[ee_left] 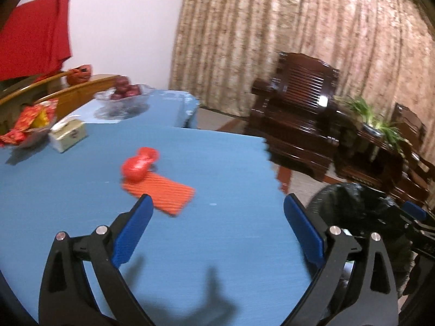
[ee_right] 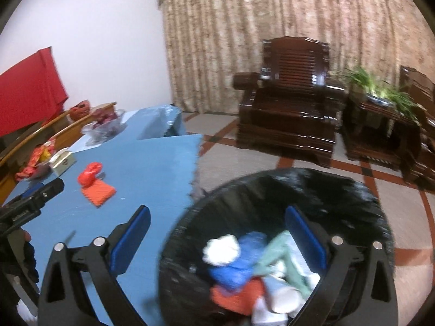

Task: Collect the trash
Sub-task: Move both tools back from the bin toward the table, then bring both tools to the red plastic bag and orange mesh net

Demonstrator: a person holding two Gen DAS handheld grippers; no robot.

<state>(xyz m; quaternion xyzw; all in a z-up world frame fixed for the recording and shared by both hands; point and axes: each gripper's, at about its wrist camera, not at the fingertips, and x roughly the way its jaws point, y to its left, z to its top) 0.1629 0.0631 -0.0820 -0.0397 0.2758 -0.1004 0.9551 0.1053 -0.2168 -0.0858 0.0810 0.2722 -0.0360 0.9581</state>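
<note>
Blue tabletop (ee_left: 81, 203): red scraps (ee_left: 152, 179) remain at 11 o'clock; bin (ee_right: 272, 187) part-filled; left gripper (ee_left: 217, 206) and right gripper (ee_right: 217, 217) fingers apart, empty.

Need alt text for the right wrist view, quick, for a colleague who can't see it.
The open, empty right gripper hangs over a black-lined trash bin holding white, blue, green and orange scraps. To its left, on the blue table, lie a crumpled red wrapper and an orange ridged piece.
</note>
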